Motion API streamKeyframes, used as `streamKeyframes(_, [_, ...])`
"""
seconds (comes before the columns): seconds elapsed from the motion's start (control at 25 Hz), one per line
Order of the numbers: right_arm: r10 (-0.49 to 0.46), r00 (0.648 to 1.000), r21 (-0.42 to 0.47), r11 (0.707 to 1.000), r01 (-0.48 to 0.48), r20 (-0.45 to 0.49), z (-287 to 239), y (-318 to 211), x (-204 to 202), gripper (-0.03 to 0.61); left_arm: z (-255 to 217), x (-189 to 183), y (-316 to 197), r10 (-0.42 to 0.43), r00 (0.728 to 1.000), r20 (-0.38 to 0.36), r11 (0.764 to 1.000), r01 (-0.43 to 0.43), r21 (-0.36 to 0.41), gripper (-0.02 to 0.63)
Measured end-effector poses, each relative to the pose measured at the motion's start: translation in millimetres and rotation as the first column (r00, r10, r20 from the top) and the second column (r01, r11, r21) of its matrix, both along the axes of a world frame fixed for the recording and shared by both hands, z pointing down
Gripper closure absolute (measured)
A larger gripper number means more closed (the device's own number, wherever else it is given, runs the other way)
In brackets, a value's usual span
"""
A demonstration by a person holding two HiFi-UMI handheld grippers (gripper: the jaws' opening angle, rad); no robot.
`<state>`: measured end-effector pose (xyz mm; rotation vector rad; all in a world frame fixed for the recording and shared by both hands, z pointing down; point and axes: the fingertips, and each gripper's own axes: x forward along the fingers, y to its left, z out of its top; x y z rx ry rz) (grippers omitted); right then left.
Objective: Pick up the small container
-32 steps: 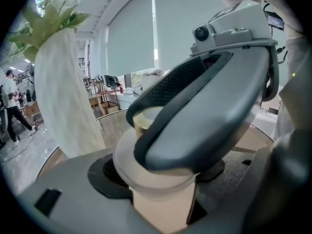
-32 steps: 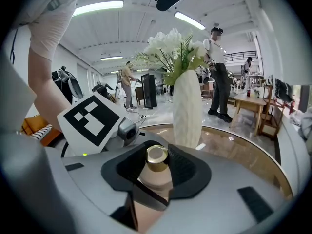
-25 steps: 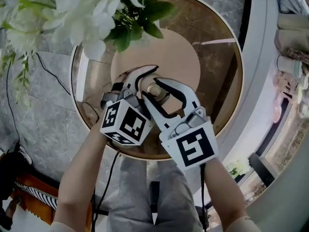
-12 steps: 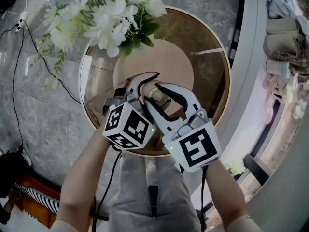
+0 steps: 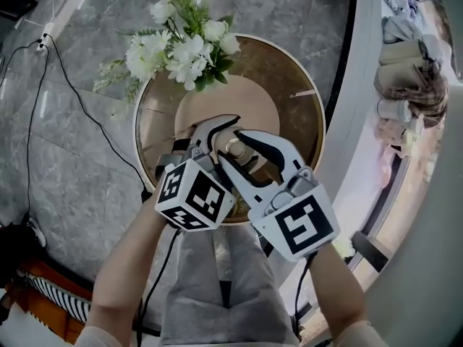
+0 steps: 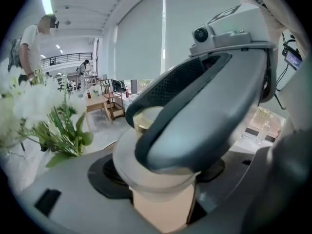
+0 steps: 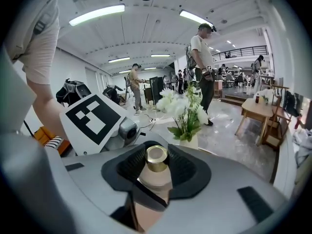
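- Left hand-held gripper [image 6: 163, 177] is clamped on the pale body of the container [image 5: 233, 147]. Right hand-held gripper [image 7: 157, 165] is closed round its gold cap [image 7: 156, 158]. So the container sits right between both sets of jaws, over the surface [image 5: 296, 114]. Can't tell if it's actually off it yet.
- Biggest worry imo: two grippers crowded on one tiny thing. If they pull unevenly, the cap could twist or pop loose, or the smooth body could squirt out of the left jaws.
- A drop lands on what looks like glass below the jaws, so not great.
- Flowers [image 5: 184, 49] stand just beyond the jaw tips. Swinging forward could knock them.
- Container is capped, so its contents aren't visible. The vase [image 7: 189, 141] past the right jaws holds the white flowers.
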<state>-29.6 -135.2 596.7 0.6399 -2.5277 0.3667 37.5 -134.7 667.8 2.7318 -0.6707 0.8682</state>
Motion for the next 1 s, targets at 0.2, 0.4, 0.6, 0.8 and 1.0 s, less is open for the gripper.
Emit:
streamKeyframes(0.2, [0.007, 1.000, 0.007, 1.000, -0.007, 0.018, -56, 1, -2, 0.437, -55, -3, 0, -0.002, 1.000, 0.027, 1.000, 0.002, 0.012, 0.270])
streamKeyframes(0.4, [0.007, 1.000, 0.032, 0.999, -0.007, 0.018, -113, 7, -2, 0.437, -111, -7, 3, 0.005, 0.998, 0.059, 0.998, -0.009, 0.055, 0.270])
streamKeyframes(0.6, [0.012, 1.000, 0.045, 0.999, -0.012, 0.014, -163, 11, 1, 0.437, -161, -3, 6, 0.008, 0.998, 0.059, 0.997, -0.012, 0.080, 0.270])
streamKeyframes(0.8, [0.009, 1.000, 0.068, 0.998, -0.010, 0.010, -211, 21, 2, 0.437, -211, -3, 14, 0.005, 0.999, 0.053, 0.995, -0.010, 0.097, 0.270])
streamKeyframes(1.0, [0.000, 1.000, 0.094, 0.996, -0.002, 0.024, -261, 25, 2, 0.437, -260, -4, 15, -0.008, 0.997, 0.073, 0.992, -0.001, 0.123, 0.270])
